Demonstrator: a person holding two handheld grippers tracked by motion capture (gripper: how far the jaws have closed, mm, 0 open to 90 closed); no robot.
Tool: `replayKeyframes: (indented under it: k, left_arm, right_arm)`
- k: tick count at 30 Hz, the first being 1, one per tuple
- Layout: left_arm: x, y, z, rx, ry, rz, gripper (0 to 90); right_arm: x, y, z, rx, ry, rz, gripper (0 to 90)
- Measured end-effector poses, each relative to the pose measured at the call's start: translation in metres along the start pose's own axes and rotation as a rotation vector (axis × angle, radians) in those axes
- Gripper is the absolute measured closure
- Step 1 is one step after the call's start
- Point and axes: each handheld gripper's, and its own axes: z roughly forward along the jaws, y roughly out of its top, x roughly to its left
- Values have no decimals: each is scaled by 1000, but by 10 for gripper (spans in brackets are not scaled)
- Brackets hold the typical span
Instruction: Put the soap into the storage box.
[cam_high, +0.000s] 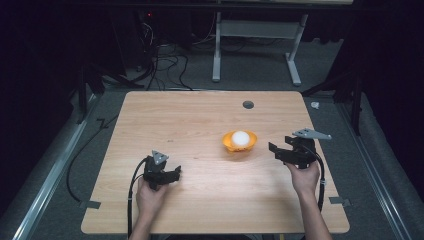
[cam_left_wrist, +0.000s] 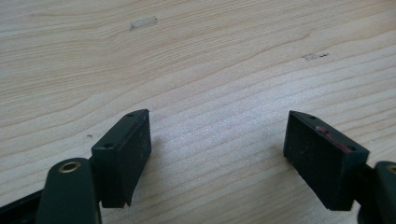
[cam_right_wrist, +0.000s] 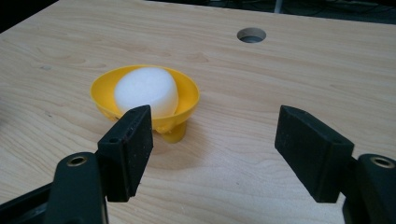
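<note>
We read the step in hand as the approach: the right tool (cam_high: 281, 151), at the right of the high view, faces the yellow funnel (cam_high: 240, 142) that sits a little right of centre on the counter (cam_high: 200, 120), with a white ball (cam_high: 240, 138) resting in its mouth.

To do this well, we would bring the right tool in low and level, and decide early which of the two we mean to take. In the right gripper view the funnel (cam_right_wrist: 144, 98) stands on its short spout at the centre left of the frame, looking a little tipped, so a push on the rim could roll it over and spill the white ball (cam_right_wrist: 147, 91). We would centre the jaws on the chosen thing before closing, since at present the funnel lies behind the left jaw and not in the gap. If we want the ball, a gentle squeeze seems wise; it looks soft, perhaps foam, though we cannot be sure.

The right tool (cam_right_wrist: 212, 154) is released, jaws spread wide, holding nothing and touching nothing; bare wood shows between them. The funnel is near but apart from it.

The left tool (cam_high: 172, 175), at the lower left of the high view, is well apart from the funnel. In its own view the left tool (cam_left_wrist: 217, 158) is likewise spread wide and empty over plain wood.
</note>
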Motion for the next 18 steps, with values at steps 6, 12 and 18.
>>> replayKeyframes:
  k: [6, 12, 18]
  left_arm:
    - [0, 0, 0, 0, 0, 0, 237]
    - [0, 0, 0, 0, 0, 0, 238]
    - [0, 0, 0, -2, 0, 0, 238]
  right_arm:
    - [-2, -5, -3, -4, -5, 13, 287]
    - [-3, -12, -7, 1, -6, 23, 287]
    - [-3, -16, -7, 3, -3, 28, 288]
